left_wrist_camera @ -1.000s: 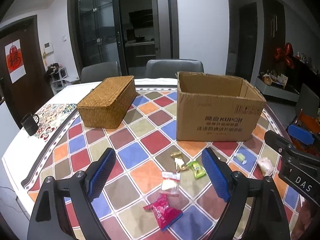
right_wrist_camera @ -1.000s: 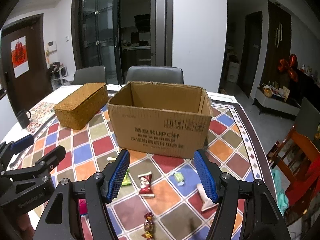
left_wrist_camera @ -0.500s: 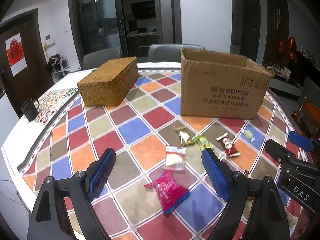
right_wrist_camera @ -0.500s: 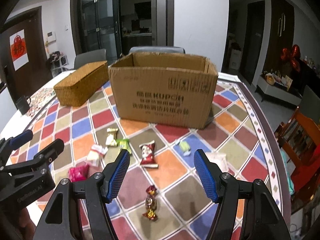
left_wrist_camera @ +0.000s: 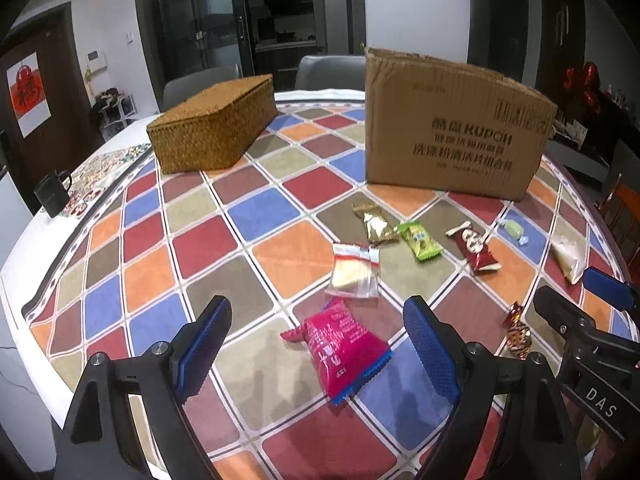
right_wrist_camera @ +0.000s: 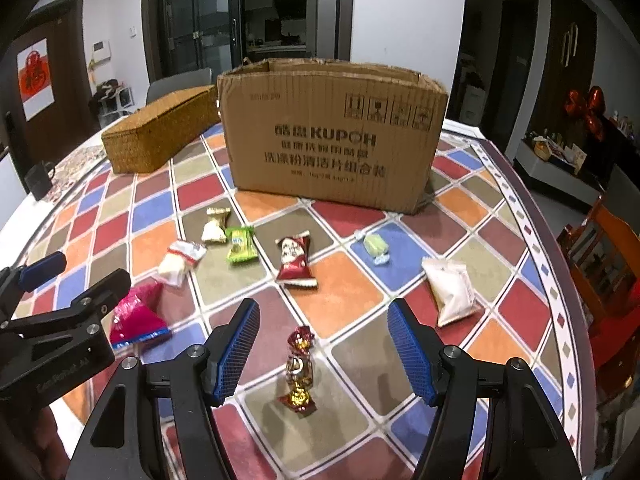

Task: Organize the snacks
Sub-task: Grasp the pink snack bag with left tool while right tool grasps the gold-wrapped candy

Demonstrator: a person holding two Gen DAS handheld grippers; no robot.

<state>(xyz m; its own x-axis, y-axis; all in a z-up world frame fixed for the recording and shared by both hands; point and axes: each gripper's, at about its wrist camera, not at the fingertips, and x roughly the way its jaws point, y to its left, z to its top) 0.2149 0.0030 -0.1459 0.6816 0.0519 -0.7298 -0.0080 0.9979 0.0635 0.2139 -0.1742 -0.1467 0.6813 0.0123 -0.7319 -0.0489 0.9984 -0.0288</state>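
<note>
blue ribbed pads line both grippers, and each pair stands wide apart with nothing between them. the left gripper (left_wrist_camera: pixel 316 344) hovers low over the checkered tablecloth (left_wrist_camera: pixel 260 212), with the magenta snack packet (left_wrist_camera: pixel 340 346) lying flat on the cloth in the gap between its fingers, not touched by either pad. just beyond that packet lies a clear packet with a red top strip (left_wrist_camera: pixel 354 266), and further on a gold-wrapped snack (left_wrist_camera: pixel 374 222) and a green snack packet (left_wrist_camera: pixel 420 240) lie side by side, close to touching. to their right sit a dark red snack packet (left_wrist_camera: pixel 476 250), a pale green wrapped candy (left_wrist_camera: pixel 512 230) and a white snack pouch (left_wrist_camera: pixel 568 256) near the table's edge.

the right gripper (right_wrist_camera: pixel 324 344) hangs above a twisted red and gold foil candy (right_wrist_camera: pixel 299 368), which lies on the cloth between its open fingers, apart from both.

behind the scattered snacks stands an open cardboard box (right_wrist_camera: pixel 332 148) printed with kupoh, upright, its inside hidden from both views. left of it, well apart from the snacks, rests a closed woven wicker box (left_wrist_camera: pixel 214 126). a black mug (left_wrist_camera: pixel 52 196) stands at the far left edge of the table, beside a patterned mat (left_wrist_camera: pixel 108 168).
</note>
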